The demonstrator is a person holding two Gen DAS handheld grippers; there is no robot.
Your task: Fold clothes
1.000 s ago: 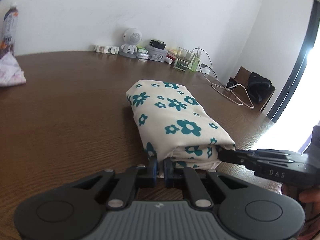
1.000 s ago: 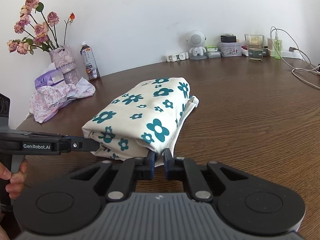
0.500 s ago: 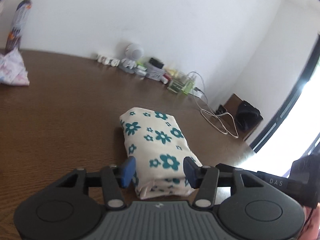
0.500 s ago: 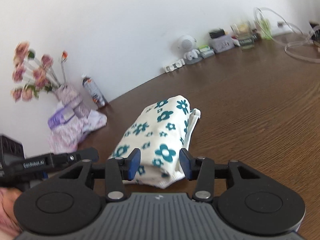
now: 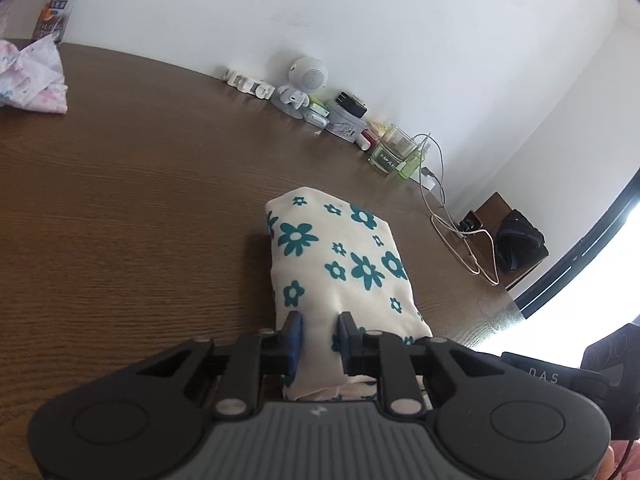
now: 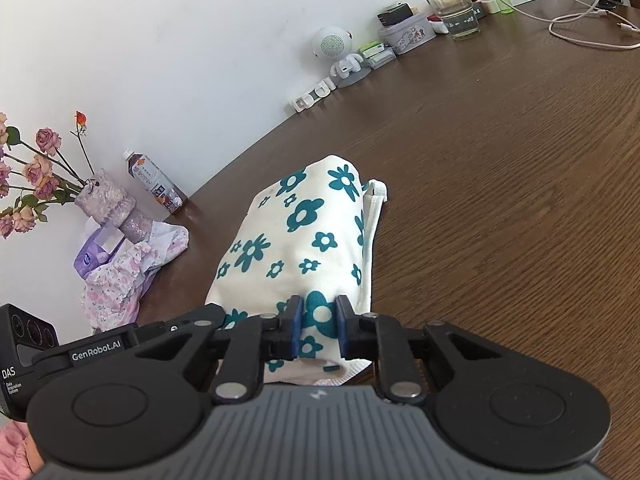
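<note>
Item: floral garment (image 5: pixel 340 264), folded into a compact bundle, lying flat on the brown worktop (image 5: pixel 120 240).

Change: a second ago both my claws pinched its near edge; half a second ago they sprang wide; now they are raised above its near end and partly drawn in. I judge this piece finished.

Left claw (image 5: pixel 319 338): narrow gap, holding nothing, apparently clear of the cloth.

Right claw (image 6: pixel 318 328): same narrow gap, empty, over the near right part of the bundle.

Also present: pink crumpled cloth (image 6: pixel 120 276) by the vase, likely next.
</note>
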